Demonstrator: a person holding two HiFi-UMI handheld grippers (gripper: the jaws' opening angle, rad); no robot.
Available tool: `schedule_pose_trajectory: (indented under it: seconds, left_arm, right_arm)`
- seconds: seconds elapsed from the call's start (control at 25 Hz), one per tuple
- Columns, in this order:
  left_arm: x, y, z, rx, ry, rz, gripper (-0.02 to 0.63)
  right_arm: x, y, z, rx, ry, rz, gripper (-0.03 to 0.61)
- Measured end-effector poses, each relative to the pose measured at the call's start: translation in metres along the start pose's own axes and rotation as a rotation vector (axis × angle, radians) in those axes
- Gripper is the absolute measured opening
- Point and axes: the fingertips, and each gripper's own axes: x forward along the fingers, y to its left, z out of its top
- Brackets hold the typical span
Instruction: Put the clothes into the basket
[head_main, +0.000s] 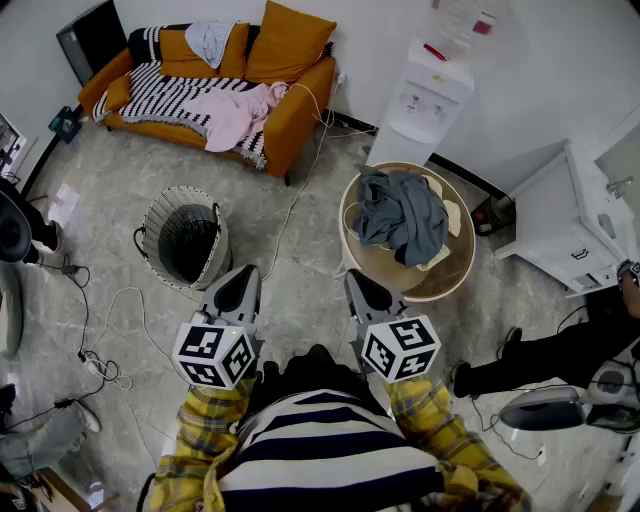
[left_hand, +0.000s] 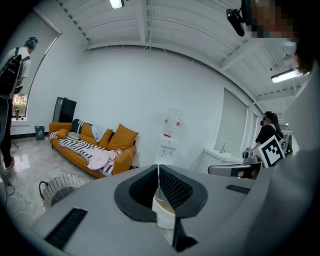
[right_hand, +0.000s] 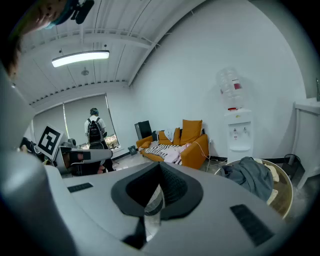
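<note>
Head view looks down on my two hands, held out over the pale stone floor (head_main: 300, 270). My left gripper (head_main: 243, 275) is shut tight with nothing in it. My right gripper (head_main: 358, 282) is shut tight too, and it holds nothing. The round woven basket with the dark inside (head_main: 150, 232) stands on the floor, near my left gripper and a bit to its left. A heap of grey clothes (head_main: 400, 212) lies on the round wooden table (head_main: 455, 275), which is near my right gripper and a bit to its right. Farther off, by the wall, is the orange sofa (head_main: 290, 125) with a black and white striped blanket (head_main: 170, 92) on it. A soft pink piece of clothing (head_main: 238, 112) lies on the sofa seat, and a light blue cloth (head_main: 208, 40) rests up on the back cushions. A white water machine (head_main: 425, 95) stands by the wall behind the table.
</note>
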Motion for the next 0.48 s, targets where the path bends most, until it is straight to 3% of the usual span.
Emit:
schedule_pose_trajectory:
  seconds: [0.48]
  left_arm:
    - [-0.003, 0.020, -0.002, 0.005, 0.022, -0.026, 0.025]
  right_arm:
    - [0.019, 0.014, 0.000, 0.052, -0.004, 0.014, 0.026]
